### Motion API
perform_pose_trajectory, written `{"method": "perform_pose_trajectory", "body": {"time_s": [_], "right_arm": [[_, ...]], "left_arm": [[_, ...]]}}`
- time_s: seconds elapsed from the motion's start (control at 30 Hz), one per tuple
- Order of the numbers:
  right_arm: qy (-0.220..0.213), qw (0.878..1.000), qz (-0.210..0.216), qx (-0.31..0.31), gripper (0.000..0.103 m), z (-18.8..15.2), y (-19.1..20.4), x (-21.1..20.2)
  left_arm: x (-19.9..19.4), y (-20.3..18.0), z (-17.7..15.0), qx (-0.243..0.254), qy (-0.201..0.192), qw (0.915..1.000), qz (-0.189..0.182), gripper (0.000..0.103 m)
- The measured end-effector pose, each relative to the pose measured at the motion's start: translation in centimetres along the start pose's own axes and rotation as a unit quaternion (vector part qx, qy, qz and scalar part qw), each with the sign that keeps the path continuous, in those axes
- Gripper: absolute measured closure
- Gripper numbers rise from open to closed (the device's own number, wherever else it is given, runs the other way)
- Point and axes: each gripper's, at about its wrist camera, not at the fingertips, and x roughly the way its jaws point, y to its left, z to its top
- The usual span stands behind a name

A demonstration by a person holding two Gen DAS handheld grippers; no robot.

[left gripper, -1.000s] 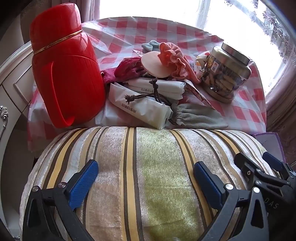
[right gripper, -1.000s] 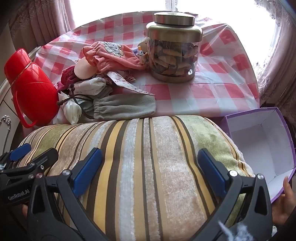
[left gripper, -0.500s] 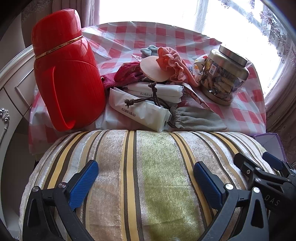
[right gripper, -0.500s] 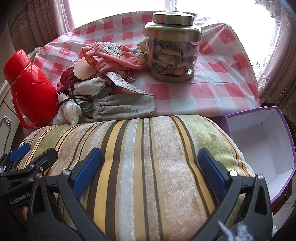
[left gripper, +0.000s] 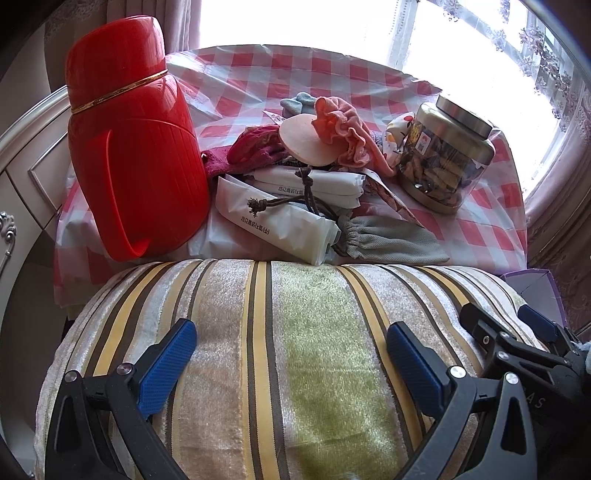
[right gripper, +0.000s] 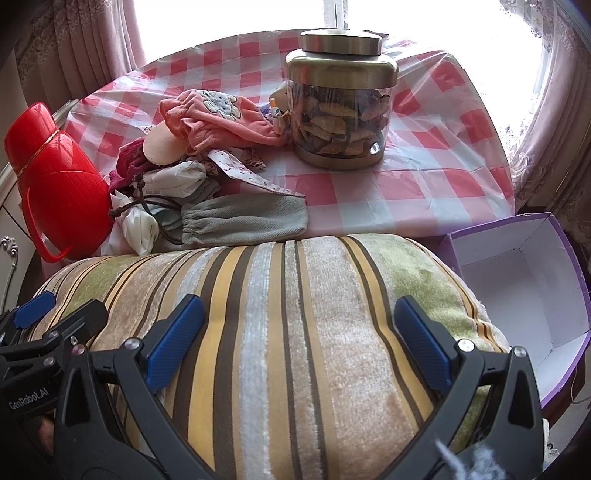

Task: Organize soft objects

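Blown-out window [left gripper: 295, 22] backlight, fisheye-bent edges.

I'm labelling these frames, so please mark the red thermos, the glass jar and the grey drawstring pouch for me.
red thermos [left gripper: 147, 158], left wrist view, on the ribbed front of its body.
glass jar [right gripper: 340, 122], right wrist view, on the clear wall below the metal collar.
grey drawstring pouch [right gripper: 251, 221], right wrist view, on the middle of its fabric.

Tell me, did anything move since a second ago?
Hardly anything. The red flask and the clothes pile sit a little lower in the left view, so that camera shifted slightly. A hand at the purple box's edge a second ago is gone. Both grippers, left and right, stay spread wide over the striped cushion.
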Motion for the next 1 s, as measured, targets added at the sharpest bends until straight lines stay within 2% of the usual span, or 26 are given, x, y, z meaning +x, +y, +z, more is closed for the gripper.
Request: {"method": "perform_pose_trajectory", "body": {"time_s": [0.17,0.33,0.53,0.8,1.0], "right_arm": [[0.02,1.0,0.005,-0.011,0.0,0.4,0.0,0.0],[0.062,0.997,0.041,-0.027,0.0,1.1,-0.6,0.3],[0.058,0.996,0.057,-0.029,0.0,1.1,-0.9,0.0],[0.071,0.988,0.086,-0.109,0.0,2.4,-0.2,0.5],[0.063,0.976,0.095,-0.184,0.0,4.3,1.4,0.8]], "left_arm": [[-0.1,0.2,0.1,-0.01,-0.004,0.9999,-0.01,0.0],[-0.3,0.6,0.3,-0.022,-0.008,0.9994,-0.026,0.0],[-0.4,1.3,0.8,-0.04,-0.006,0.9979,-0.051,0.001],[0.9,3.0,2.8,-0.098,0.014,0.9907,-0.093,0.013],[3.0,4.1,4.7,-0.142,0.047,0.9816,-0.12,0.022]]}}
